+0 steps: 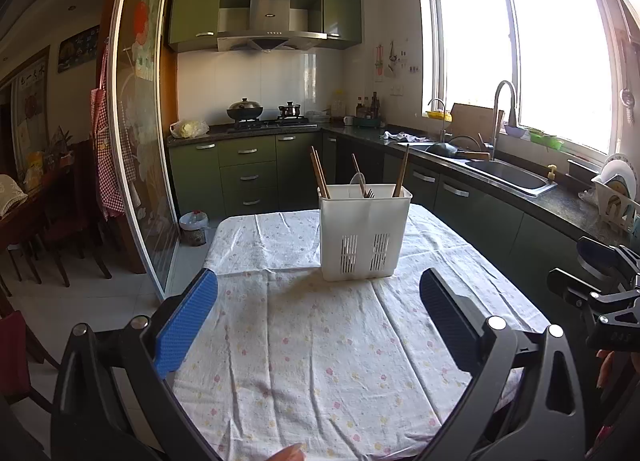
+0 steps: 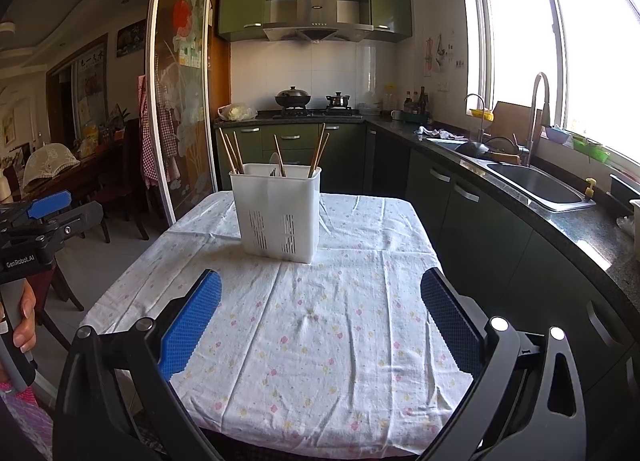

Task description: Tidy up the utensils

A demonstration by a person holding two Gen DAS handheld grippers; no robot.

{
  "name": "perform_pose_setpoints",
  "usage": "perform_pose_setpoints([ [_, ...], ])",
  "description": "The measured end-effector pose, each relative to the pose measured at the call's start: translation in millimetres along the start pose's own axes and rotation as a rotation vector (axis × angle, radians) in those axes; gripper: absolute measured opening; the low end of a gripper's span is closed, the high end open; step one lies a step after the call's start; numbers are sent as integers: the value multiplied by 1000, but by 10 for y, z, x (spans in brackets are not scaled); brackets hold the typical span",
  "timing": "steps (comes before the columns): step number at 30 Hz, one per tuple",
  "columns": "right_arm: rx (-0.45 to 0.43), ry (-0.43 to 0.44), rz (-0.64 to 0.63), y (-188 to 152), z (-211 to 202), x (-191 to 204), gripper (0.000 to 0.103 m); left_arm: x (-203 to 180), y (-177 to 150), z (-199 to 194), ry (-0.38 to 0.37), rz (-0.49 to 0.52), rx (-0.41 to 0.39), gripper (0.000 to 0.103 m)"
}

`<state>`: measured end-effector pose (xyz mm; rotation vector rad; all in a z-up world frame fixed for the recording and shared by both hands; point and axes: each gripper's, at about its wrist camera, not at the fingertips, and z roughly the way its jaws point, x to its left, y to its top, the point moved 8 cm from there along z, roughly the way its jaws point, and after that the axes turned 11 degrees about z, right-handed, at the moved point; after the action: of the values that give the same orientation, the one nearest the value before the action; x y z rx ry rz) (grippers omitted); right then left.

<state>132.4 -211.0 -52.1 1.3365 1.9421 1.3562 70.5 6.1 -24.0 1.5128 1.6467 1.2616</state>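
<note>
1. The left tongs [image 1: 318,317] and right tongs [image 2: 320,319] hover over the cloth-covered worktop [image 2: 320,341], both spread wide apart and holding nothing.
2. The white utensil caddy [image 1: 364,231] stands upright at the worktop's far end — wooden chopsticks [image 1: 320,173] poke from its compartments.
3. A fork [image 1: 370,193] and a pale spoon-like piece barely clear the rim — hard to make out.

Daylight floods from window [image 1: 520,49], blown out white. Left side dim. Soft shadows on tablecloth [image 2: 320,321]. Sharp focus; strong fisheye bending at edges.
</note>
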Motion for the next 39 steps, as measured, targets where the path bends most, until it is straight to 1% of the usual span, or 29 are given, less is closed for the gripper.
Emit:
perform_pose_setpoints([
  [10,3,-1,3,-10,33,-5,98,6,19,-21,-15,-6,-4,96],
  [25,4,-5,5,-30,52,-26,98,6,41,-6,-10,-8,-3,96],
  [37,7,-8,4,-51,77,-42,98,-39,44,-2,-30,-6,5,96],
  [39,8,-8,5,-51,77,-44,98,-27,37,-3,-17,-13,4,96],
])
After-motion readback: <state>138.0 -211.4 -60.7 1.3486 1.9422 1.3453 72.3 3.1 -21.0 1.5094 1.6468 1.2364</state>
